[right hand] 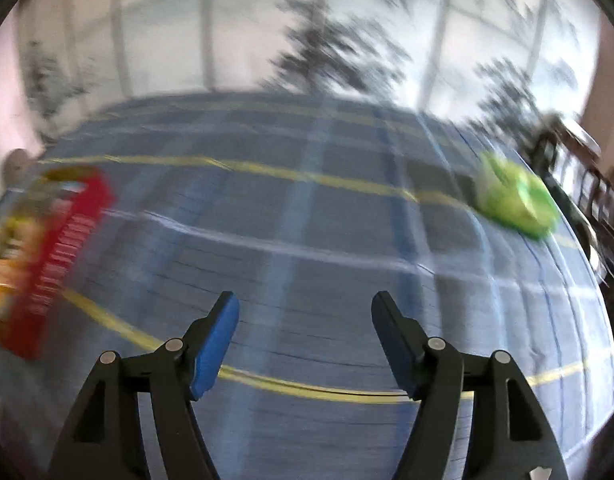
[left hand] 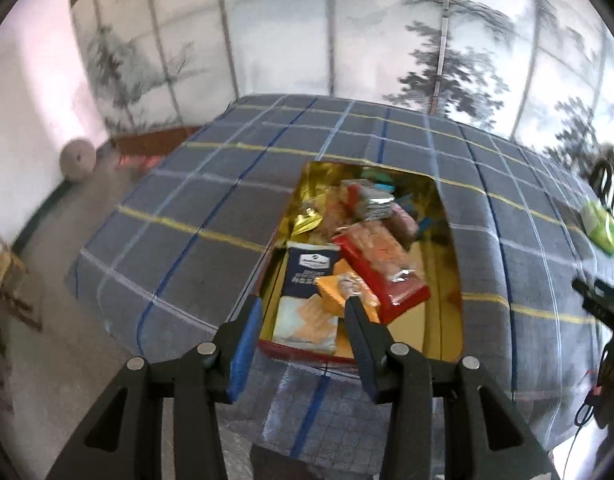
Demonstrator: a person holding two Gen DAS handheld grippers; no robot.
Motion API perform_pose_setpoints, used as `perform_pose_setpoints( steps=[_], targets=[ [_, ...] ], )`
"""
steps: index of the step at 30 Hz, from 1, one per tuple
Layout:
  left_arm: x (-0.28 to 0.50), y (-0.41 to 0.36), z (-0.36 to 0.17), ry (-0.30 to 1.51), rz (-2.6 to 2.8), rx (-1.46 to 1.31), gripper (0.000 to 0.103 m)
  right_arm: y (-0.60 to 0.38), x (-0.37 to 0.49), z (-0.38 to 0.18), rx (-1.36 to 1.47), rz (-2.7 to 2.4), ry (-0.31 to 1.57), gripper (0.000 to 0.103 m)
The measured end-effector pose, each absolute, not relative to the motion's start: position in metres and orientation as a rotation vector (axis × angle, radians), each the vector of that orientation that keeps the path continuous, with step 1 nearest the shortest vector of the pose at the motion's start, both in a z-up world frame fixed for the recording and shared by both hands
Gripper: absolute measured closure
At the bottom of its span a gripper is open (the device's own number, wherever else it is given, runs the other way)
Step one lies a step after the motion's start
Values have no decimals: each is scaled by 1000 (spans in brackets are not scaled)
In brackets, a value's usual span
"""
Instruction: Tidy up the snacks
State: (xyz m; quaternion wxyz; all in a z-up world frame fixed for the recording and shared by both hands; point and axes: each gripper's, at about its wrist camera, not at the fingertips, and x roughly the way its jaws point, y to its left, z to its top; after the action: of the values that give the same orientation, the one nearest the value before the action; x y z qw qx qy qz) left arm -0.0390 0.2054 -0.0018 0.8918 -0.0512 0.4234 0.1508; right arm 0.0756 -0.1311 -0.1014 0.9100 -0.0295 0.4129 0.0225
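Observation:
A red box with a gold lining (left hand: pixel 443 240) sits on the plaid tablecloth, filled with several snack packets. A navy and white cracker pack (left hand: pixel 309 280), an orange packet (left hand: pixel 339 292) and a red cracker packet (left hand: pixel 383 264) lie on top. My left gripper (left hand: pixel 305 310) is open and empty, just above the box's near edge. My right gripper (right hand: pixel 305 308) is open and empty over bare cloth. The red box (right hand: pixel 63 248) shows blurred at its far left. A green packet (right hand: pixel 515 200) lies on the cloth at the right; it also shows in the left wrist view (left hand: pixel 601 224).
The table with a grey, blue and yellow plaid cloth (left hand: pixel 211 208) fills both views. A painted folding screen (left hand: pixel 307 32) stands behind it. A chair (right hand: pixel 579 176) stands at the right edge. A white round object (left hand: pixel 78 159) lies on the floor at left.

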Motion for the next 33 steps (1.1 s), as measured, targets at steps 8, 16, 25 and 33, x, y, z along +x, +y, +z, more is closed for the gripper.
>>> perform_pose_setpoints(
  steps=[8,16,25,33],
  targets=[
    [-16,198,3,837,286,-84,59,-210,112,-135,-1,-109,920,31],
    [13,151,11,793,114,-7,59,-233,135,-142,32,-129,908,14],
    [19,82,33,687,-67,92,29,-249,162,-149,105,-100,940,1],
    [1,51,62,557,-33,132,19,-254,175,-150,104,-85,940,0]
  ],
)
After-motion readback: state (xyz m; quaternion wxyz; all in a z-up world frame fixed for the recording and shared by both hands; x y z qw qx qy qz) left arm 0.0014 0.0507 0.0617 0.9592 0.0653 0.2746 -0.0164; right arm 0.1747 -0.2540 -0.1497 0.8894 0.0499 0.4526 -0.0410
